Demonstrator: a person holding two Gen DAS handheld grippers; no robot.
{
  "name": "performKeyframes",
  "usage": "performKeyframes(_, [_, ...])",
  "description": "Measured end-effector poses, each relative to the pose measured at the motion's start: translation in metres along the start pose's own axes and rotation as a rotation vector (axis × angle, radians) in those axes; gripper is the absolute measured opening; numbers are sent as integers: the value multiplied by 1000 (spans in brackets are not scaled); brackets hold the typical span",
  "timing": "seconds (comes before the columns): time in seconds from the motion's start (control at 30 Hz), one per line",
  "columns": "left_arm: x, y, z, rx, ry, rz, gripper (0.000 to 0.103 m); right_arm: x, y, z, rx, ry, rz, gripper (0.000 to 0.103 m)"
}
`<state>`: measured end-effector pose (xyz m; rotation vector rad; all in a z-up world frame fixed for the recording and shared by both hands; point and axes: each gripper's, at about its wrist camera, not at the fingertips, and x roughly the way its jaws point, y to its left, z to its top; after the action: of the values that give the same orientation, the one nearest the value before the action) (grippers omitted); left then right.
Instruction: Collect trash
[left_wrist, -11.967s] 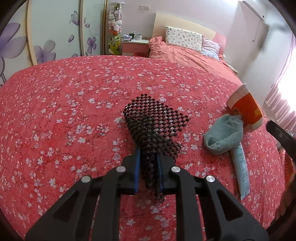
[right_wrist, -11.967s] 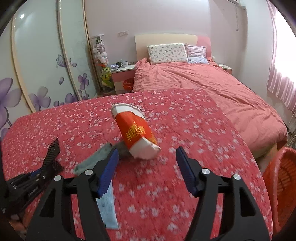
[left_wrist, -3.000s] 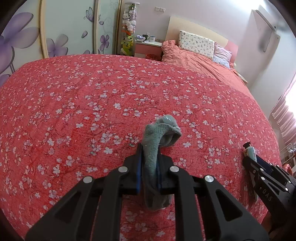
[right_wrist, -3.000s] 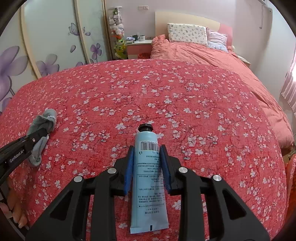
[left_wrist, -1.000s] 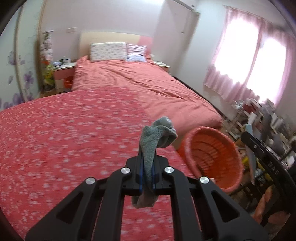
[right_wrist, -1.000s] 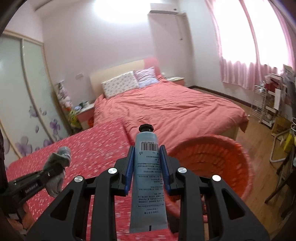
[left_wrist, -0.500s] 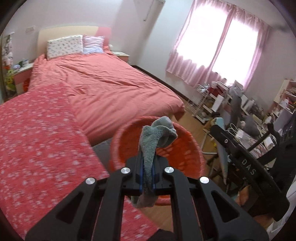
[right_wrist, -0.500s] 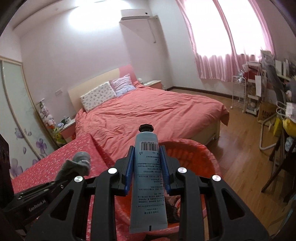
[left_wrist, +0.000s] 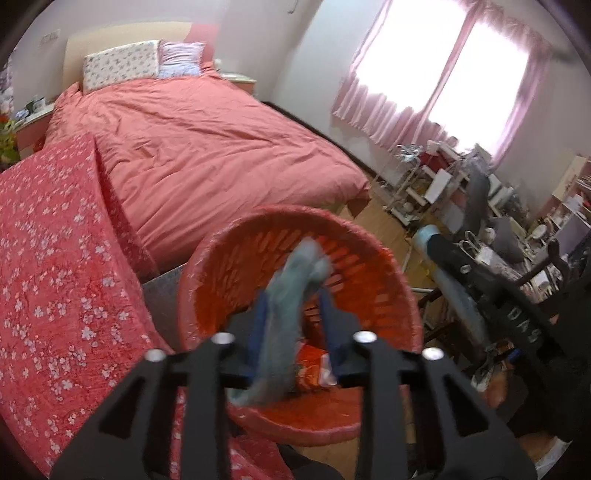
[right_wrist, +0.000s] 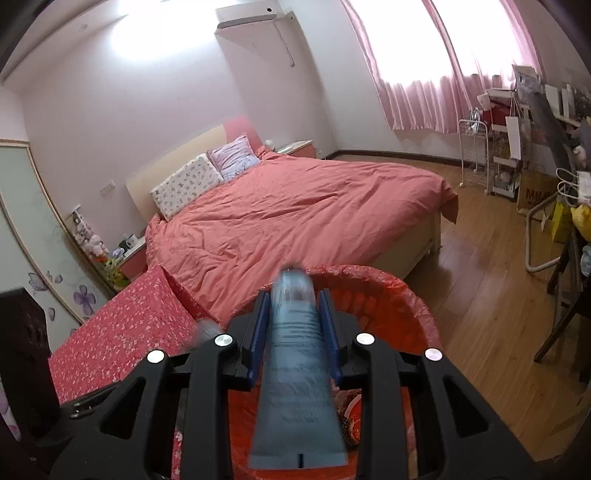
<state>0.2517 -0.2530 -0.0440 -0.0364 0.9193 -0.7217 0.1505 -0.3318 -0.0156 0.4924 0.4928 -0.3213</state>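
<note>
Drop step: over the orange basket (left_wrist: 373, 254), left gripper (left_wrist: 291, 325) jaws opening, grey sock (left_wrist: 284, 314) slipping free between them, right gripper (right_wrist: 293, 332) jaws opening around the blue tube (right_wrist: 295, 373); next likely let both fall in.

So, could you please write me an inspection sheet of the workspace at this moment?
Surface: flowered red bedspread at the left, wooden floor at the right.
Job's things: orange basket beside the bedspread; blurred grey sock and blue tube both above it; a red and white cup lies inside.
Clutter: crowded shelves and racks under the window.
Tongs: left tongs opening, gap beside the sock; right tongs opening, tube blurred between them.
Cables: a white looped cord at the right edge.
Surroundings: pink bed with pillows, pink curtains.
</note>
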Motion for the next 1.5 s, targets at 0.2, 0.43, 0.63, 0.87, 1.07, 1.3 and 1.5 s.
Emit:
performKeyframes(0.2, [-9,23,-4,-23,6,54,39,-17,1,-3,-15,-23,-25,54])
performKeyframes(0.43, [-74,43,-22,5,-96,160,56,-62,18,-7,-107,-129,-77,88])
performKeyframes(0.63, [-153,57,-52,3,-216,266,77,-110,40,-23,-169,-230,-139,101])
performKeyframes(0.87, [-230,59,-105,13,-369,432,99,-143,64,-51,-256,-271,-211,101])
performKeyframes(1.07, [-262,59,-152,-6,-395,501,99,-169,78,-80,-305,-298,-219,101])
performKeyframes(1.3, [-285,65,-198,-94,-427,567,99,-187,82,-106,-304,-339,-215,101])
performKeyframes(1.5, [-297,62,-221,-120,-454,624,99,-188,82,-119,-305,-264,-183,101])
